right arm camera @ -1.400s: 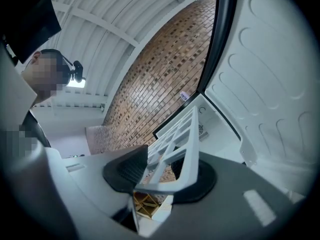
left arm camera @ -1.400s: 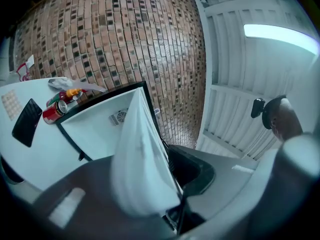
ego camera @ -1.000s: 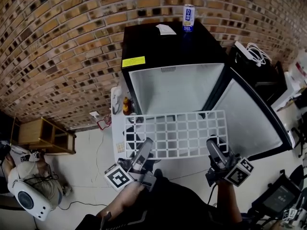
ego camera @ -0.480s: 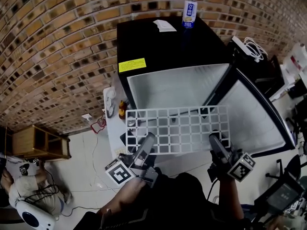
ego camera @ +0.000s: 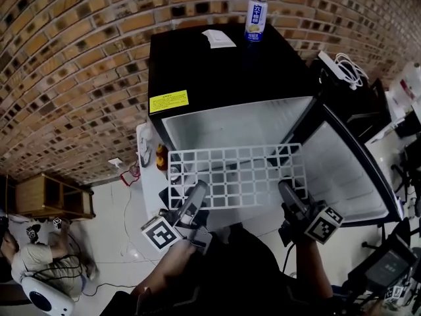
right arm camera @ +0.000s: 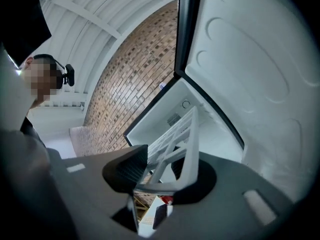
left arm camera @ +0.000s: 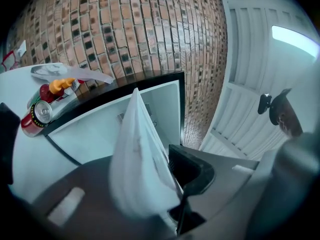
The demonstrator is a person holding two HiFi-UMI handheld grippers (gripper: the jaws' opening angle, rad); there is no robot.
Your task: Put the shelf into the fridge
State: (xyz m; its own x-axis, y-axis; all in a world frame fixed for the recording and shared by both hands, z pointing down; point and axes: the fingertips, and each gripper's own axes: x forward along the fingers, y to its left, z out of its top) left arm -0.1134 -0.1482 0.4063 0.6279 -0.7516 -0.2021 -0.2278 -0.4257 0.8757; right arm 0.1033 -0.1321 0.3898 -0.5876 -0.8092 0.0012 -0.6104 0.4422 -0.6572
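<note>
Left gripper (ego camera: 199, 189) and right gripper (ego camera: 285, 191) each pinch the shelf's (ego camera: 237, 175) near edge; if it skews, its far corners could jam on the fridge's (ego camera: 217, 71) front edges; the narrow pinches might slip.

Can (ego camera: 256, 19) and paper (ego camera: 218, 38) atop fridge (ego camera: 217, 71)

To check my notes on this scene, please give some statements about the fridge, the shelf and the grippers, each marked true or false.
1. The door is open. True.
2. The shelf lies inside the fridge. False: it is held up before the opening.
3. A can stands on the fridge. True.
4. Only one gripper holds the shelf. False: the left gripper and the right gripper are both shut on its near edge.
</note>
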